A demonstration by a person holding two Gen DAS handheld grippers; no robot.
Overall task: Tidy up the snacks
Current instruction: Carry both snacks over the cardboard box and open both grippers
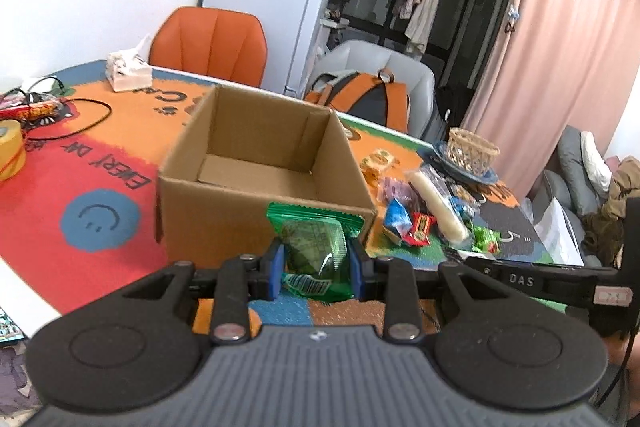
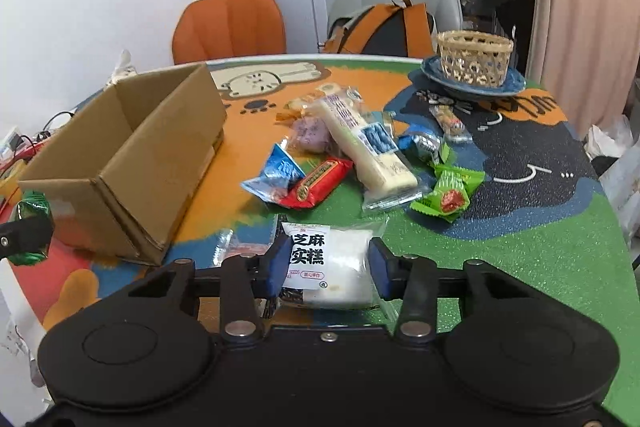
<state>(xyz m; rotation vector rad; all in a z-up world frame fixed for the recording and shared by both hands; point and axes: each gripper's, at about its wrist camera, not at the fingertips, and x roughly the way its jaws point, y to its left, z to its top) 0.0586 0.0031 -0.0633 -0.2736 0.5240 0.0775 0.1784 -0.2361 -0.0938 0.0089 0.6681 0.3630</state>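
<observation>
We've got the green snack packet (image 1: 316, 247) pinched tight in the left gripper (image 1: 316, 267), right in front of the cardboard box (image 1: 260, 163). The right gripper (image 2: 326, 267) is clamped on a white cake packet (image 2: 328, 263). Best to clear the near wall before letting go, so nothing snags on the rim.

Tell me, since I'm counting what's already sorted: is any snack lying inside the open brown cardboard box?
No. The left wrist view shows the open brown cardboard box with only its bare floor inside.
</observation>
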